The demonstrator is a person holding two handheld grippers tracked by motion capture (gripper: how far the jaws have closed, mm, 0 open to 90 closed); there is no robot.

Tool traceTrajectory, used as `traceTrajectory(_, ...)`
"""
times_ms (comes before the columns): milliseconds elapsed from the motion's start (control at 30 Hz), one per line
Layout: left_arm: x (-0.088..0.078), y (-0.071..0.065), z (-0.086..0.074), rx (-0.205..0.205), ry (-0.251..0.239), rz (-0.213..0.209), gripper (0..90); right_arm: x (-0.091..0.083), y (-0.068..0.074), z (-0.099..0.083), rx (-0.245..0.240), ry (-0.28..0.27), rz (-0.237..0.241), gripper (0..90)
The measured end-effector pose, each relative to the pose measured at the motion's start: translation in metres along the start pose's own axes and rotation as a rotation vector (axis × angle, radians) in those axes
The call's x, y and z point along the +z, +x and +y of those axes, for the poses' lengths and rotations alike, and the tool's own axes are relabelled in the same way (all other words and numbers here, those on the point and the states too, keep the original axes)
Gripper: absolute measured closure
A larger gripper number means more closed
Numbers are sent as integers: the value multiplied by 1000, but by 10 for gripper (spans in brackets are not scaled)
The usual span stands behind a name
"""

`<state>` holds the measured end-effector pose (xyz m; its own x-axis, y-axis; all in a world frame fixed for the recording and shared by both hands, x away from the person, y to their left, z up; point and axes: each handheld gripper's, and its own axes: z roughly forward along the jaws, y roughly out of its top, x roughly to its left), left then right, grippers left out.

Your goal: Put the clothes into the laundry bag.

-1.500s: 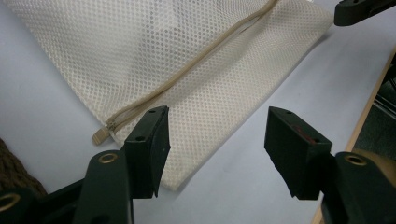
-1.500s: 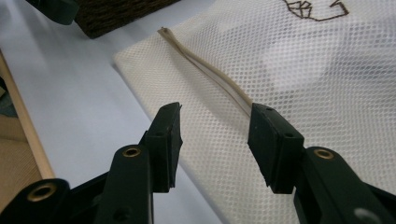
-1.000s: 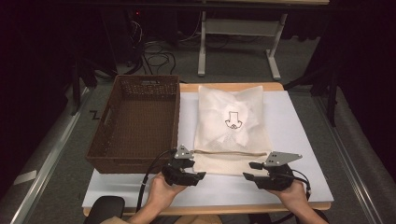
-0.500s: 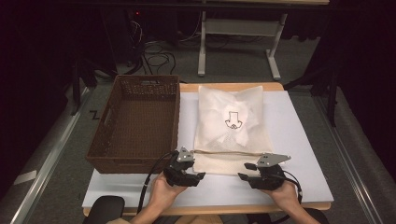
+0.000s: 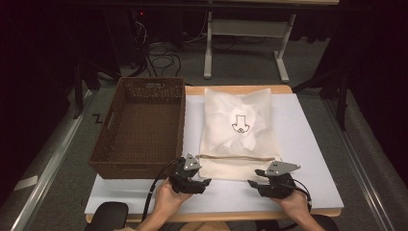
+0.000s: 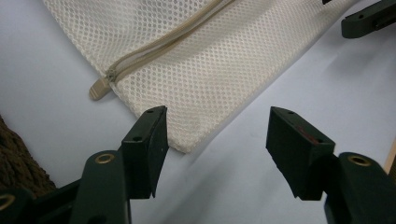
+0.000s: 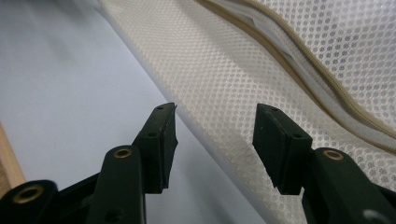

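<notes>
Lying flat on the white table beside the wicker basket, the mesh bag hasn't shifted. I see my right gripper lower than a second ago, jaws just widened, released over the bag's near edge. My left gripper gapes unclenched at the near corner.

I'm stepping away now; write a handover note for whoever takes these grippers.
Left gripper: open, at the mesh bag's near left corner, nothing gripped.
Right gripper: jaws just opened wider, bag's near edge between them, pads not pressing.
Bag lies flat on the table, zip near the front; basket stands left of it.
Done: both grippers at the bag.
Left: grip the bag.
</notes>
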<state>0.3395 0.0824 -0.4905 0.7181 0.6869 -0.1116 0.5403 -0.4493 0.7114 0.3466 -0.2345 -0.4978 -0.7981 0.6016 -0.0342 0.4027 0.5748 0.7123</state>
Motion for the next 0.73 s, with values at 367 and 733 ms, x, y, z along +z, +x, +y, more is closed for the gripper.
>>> traceTrajectory(367,4,-3,-2,18,7,14,387,3,1,0,10,13,12,474)
traceTrajectory(733,4,-5,-1,21,6,0,387,4,1,0,4,23,19,484)
